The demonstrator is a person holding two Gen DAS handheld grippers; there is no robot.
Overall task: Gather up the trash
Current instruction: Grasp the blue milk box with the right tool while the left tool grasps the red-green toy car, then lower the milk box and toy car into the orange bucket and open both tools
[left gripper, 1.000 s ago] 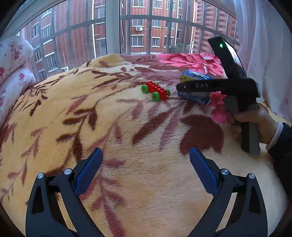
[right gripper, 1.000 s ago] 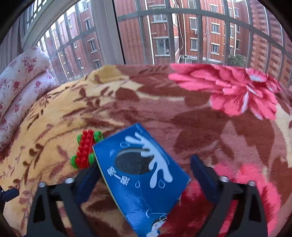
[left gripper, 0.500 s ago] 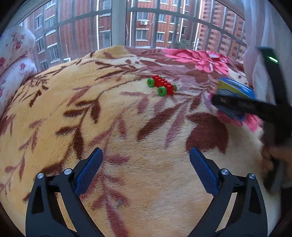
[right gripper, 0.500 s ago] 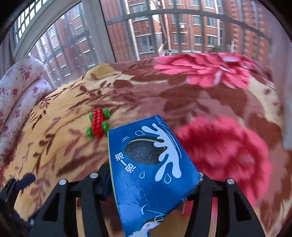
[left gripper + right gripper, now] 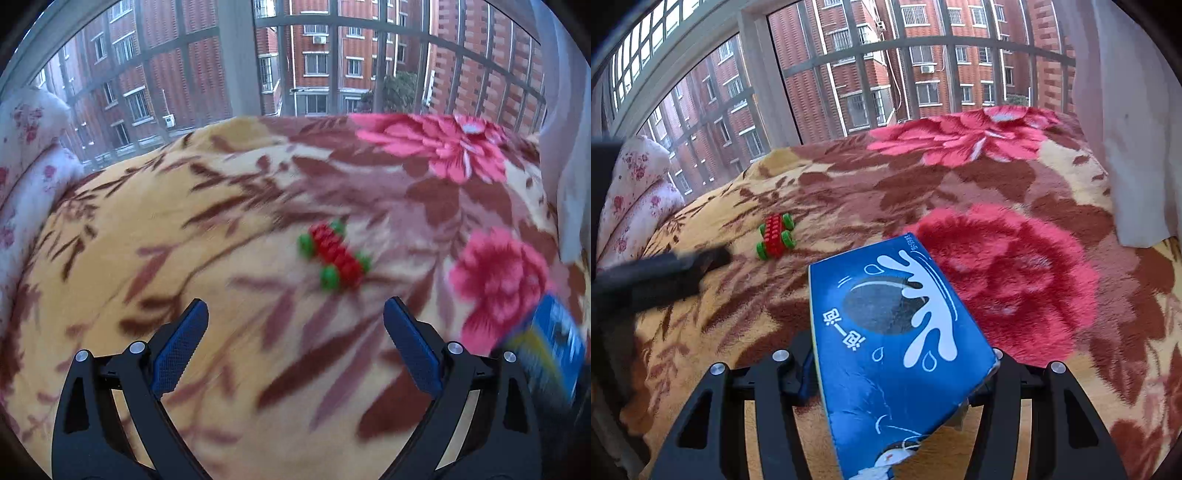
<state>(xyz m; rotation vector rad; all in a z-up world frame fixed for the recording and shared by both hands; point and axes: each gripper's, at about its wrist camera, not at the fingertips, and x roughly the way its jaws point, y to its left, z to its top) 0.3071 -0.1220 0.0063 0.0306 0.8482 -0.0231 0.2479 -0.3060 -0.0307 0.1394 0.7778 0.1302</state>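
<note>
The right gripper (image 5: 901,369) grips a blue snack box (image 5: 897,339) printed with a dark cookie, a white milk splash and small unreadable writing. The left gripper (image 5: 295,332) stands wide open, empty, above the floral blanket (image 5: 184,258) near a red toy car (image 5: 334,256).

bed: floral blanket (image 5: 184,258) | barred window (image 5: 332,55) (brick flats outside) | daylight

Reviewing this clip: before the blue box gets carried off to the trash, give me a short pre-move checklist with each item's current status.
1. Right hand-held gripper closed on the blue box: ok, both fingers press its sides after just closing.
2. Box clear of the blanket: ok, it looks lifted.
3. Left hand-held gripper free: ok, open and empty.
4. Red and green toy car out of the way: ok, it lies on the blanket, apart from both grippers.
5. Trash bin located: cannot tell, none in view.
</note>
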